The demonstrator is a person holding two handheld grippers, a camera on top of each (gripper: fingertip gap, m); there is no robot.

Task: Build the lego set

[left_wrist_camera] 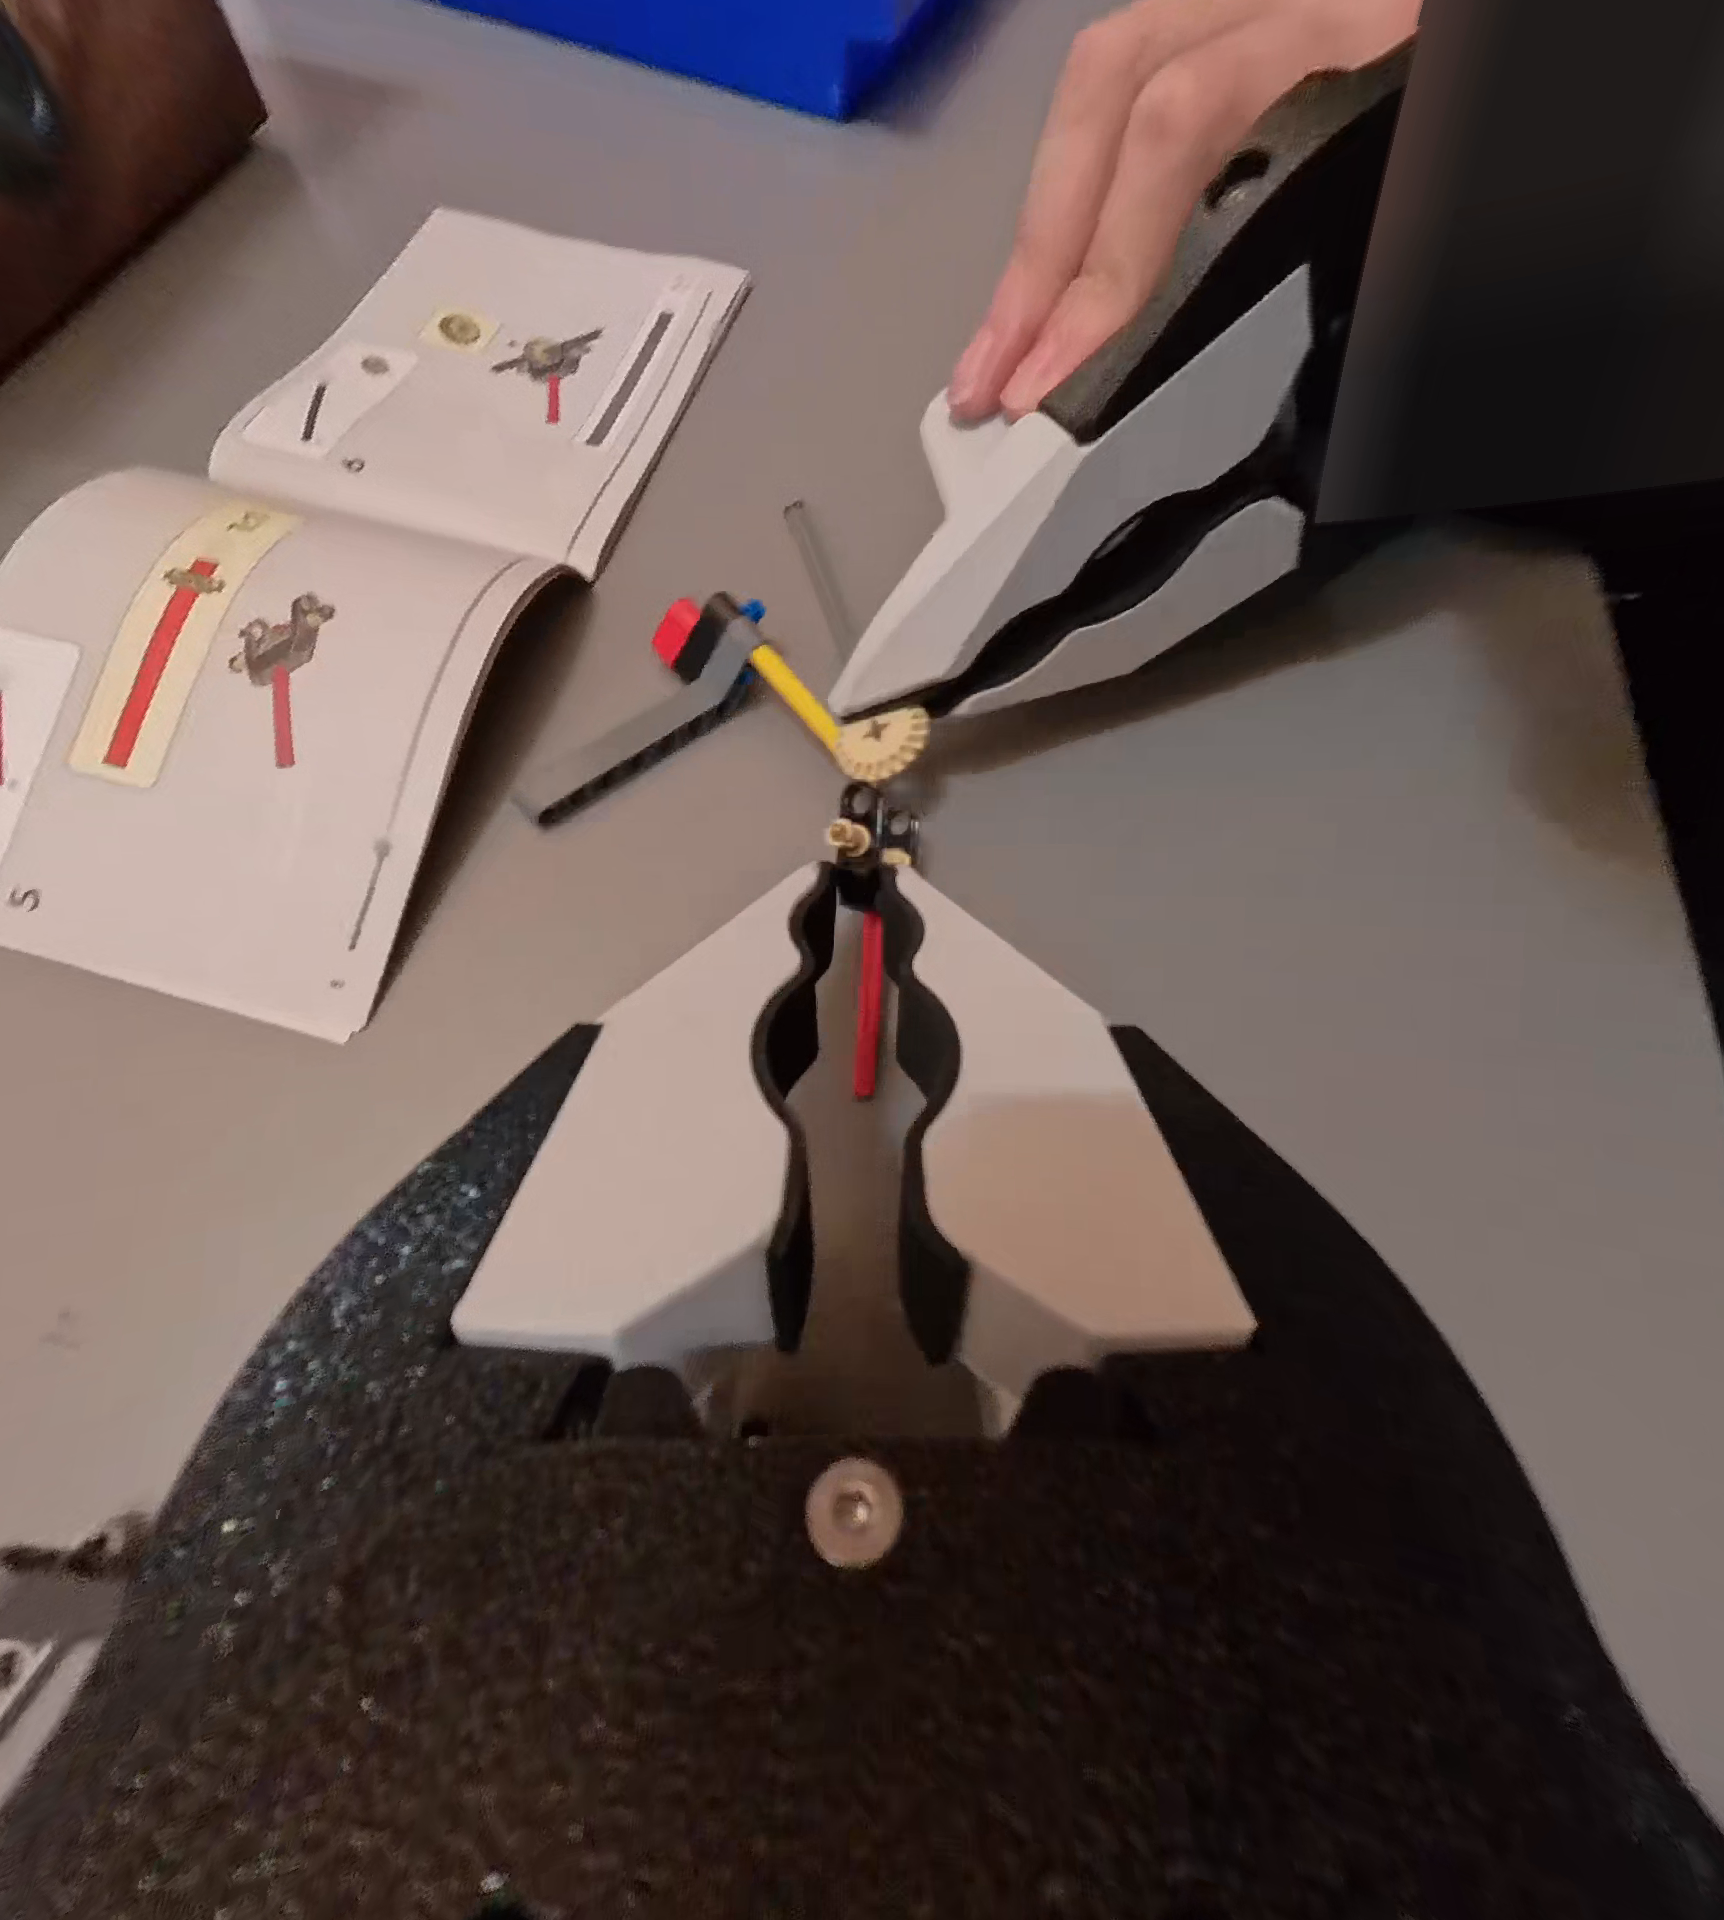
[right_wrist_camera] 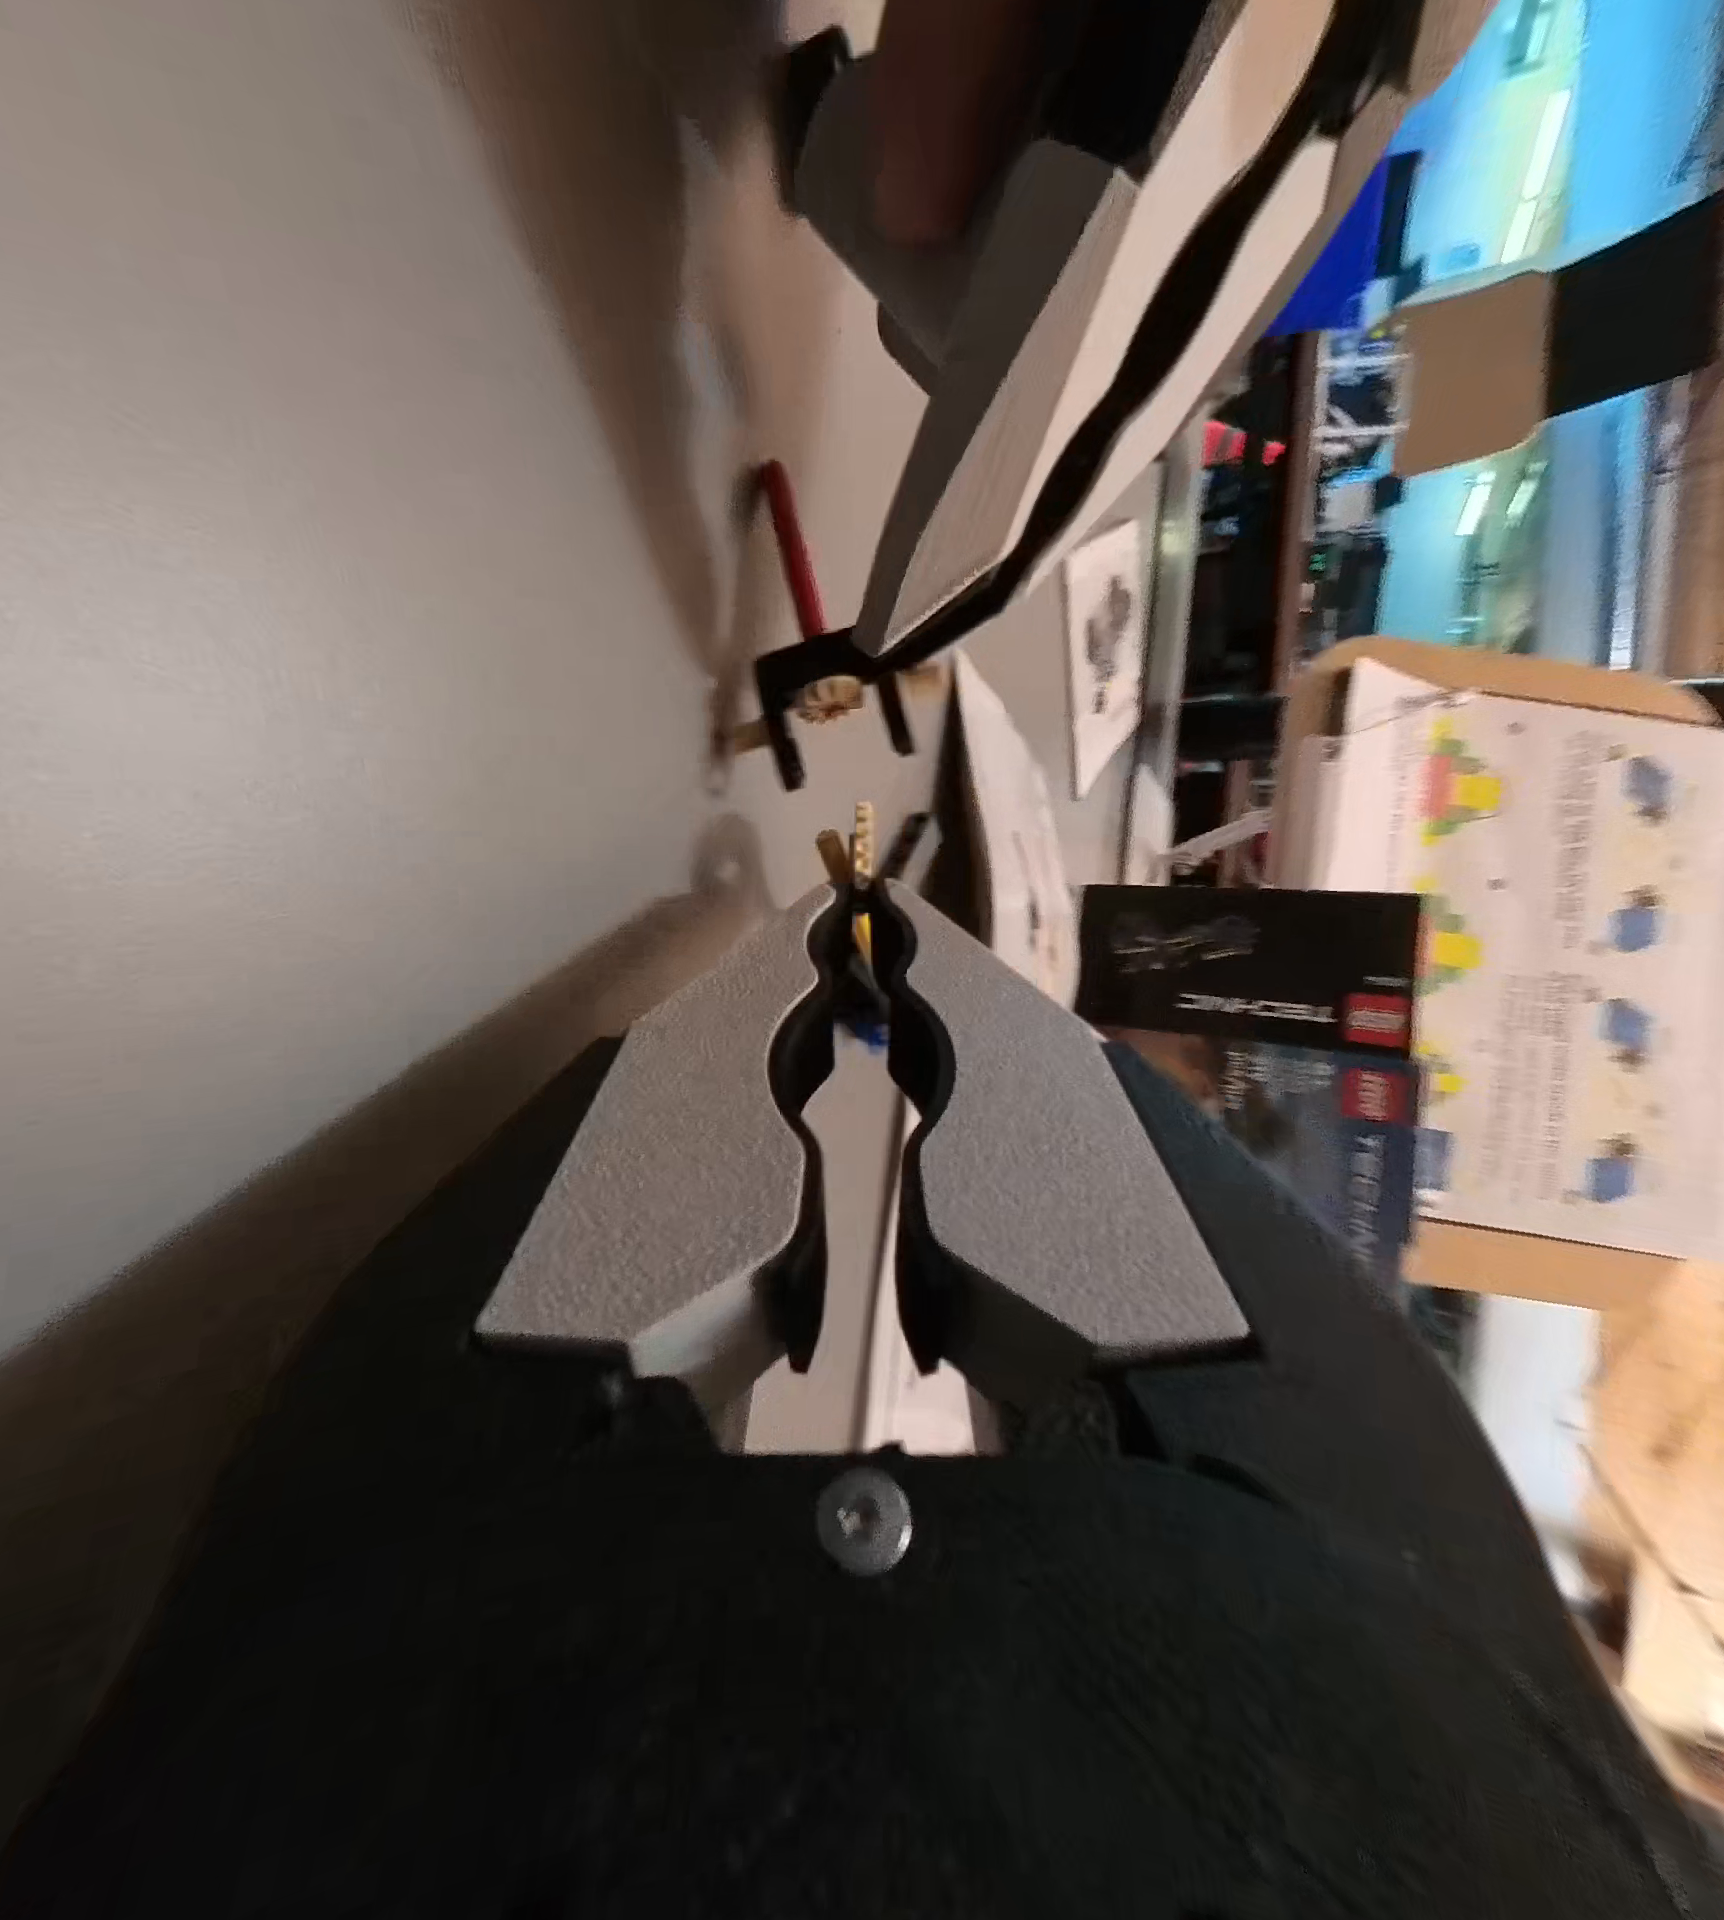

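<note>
Left tongs, nearest in the left wrist view, clenched on a small black connector piece carrying tan pins, a red axle trailing back between the fingers. Just beyond, apart by a narrow gap, the tan bevel gear sits on the end of a yellow axle; the right tongs descend from the upper right and pinch at the gear, a hand gripping their body. The yellow axle runs back into a subassembly of grey beam, red and blue parts lying low over the grey worktop. In the right wrist view the right tongs show the yellow axle and gear teeth clamped at their tips, the black connector held opposite. Judged step: mating the gear end with a hole of the connector. To do it well, bring axle and hole onto one line before pushing, keep both grips firm so neither part swivels, and press straight. Farther off lie a loose translucent rod, the open instruction booklet, and a blue tray at the far edge
</note>
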